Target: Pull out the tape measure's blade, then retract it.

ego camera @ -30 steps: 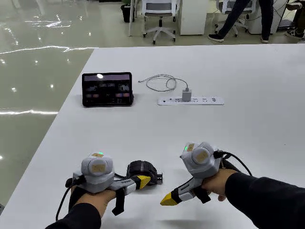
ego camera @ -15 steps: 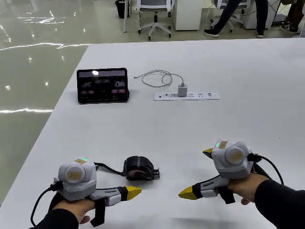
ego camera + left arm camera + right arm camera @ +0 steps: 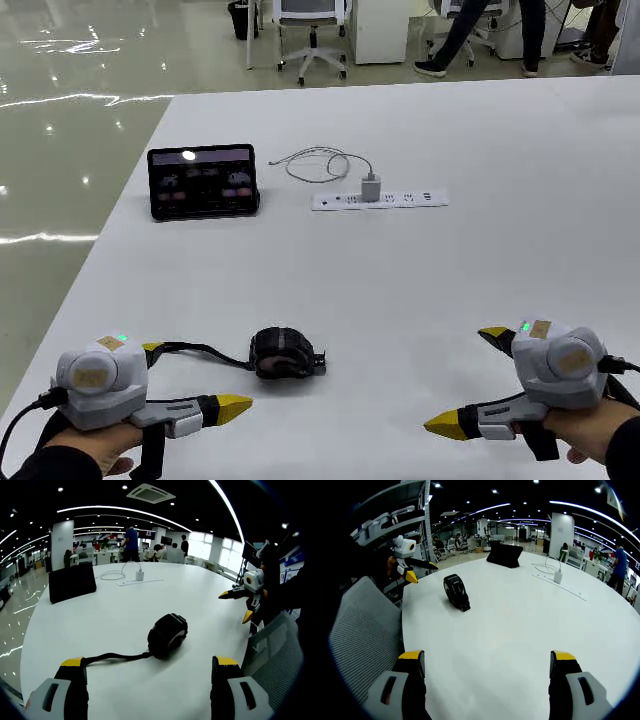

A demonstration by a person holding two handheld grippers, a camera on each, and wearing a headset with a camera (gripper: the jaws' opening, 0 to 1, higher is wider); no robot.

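**Both grippers spread, well apart**

Your left grey, yellow-tipped two-jaw gripper points inward, jaws wide apart; your right grey, yellow-tipped two-jaw gripper mirrors it, jaws equally spread. Your left hand and right hand clasp the handles.

In the left gripper view we see the left claw with its two yellow-tipped jaws standing wide apart above the white worktop. The black tape measure lies on the worktop just ahead, between them, and its black strap runs toward the jaw on the left of the view. Farther away we see a dark tablet propped up, a white power strip with a charger, and at the right the right claw, jaws parted, well apart from the tape measure.
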